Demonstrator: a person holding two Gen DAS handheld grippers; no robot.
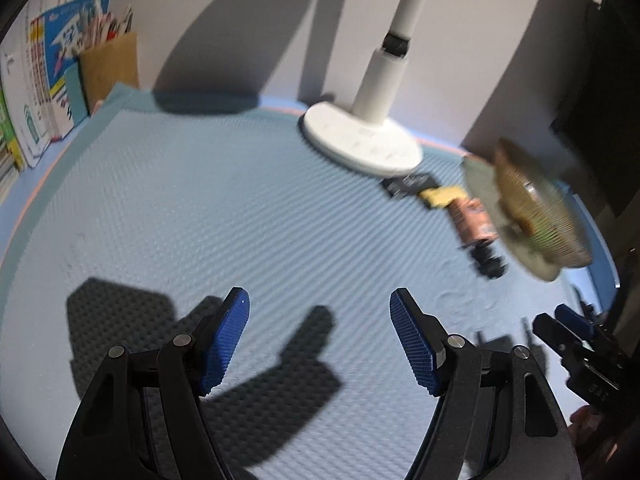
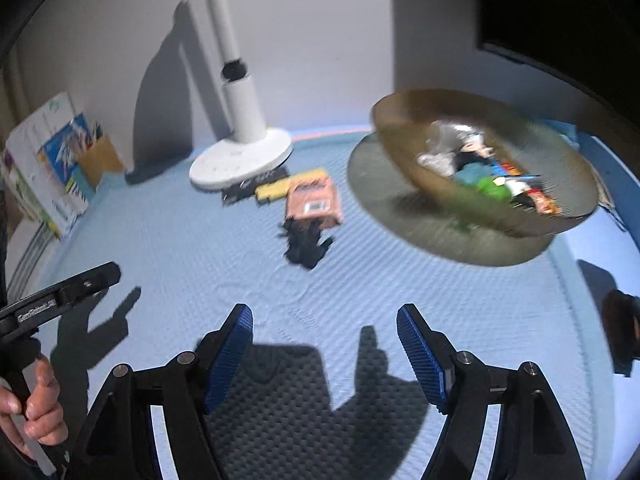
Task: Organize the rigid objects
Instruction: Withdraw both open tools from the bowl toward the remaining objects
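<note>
A brown ribbed bowl (image 2: 404, 136) holding several small toys stands on a round grey mat (image 2: 372, 184) at the right; it also shows in the left wrist view (image 1: 532, 208). In front of the lamp lie a pink box (image 2: 314, 202), a yellow bar (image 2: 276, 190), a black flat packet (image 2: 244, 190) and a small black figure (image 2: 306, 246). The pink box also shows in the left wrist view (image 1: 472, 222). My left gripper (image 1: 320, 300) is open and empty above the mat. My right gripper (image 2: 324, 318) is open and empty, short of the black figure.
A white lamp base (image 2: 240, 162) with its pole stands at the back by the wall. Books and a cardboard box (image 1: 110, 66) stand at the back left. A blue textured mat (image 1: 200, 200) covers the table. A dark object (image 2: 622, 332) sits at the right edge.
</note>
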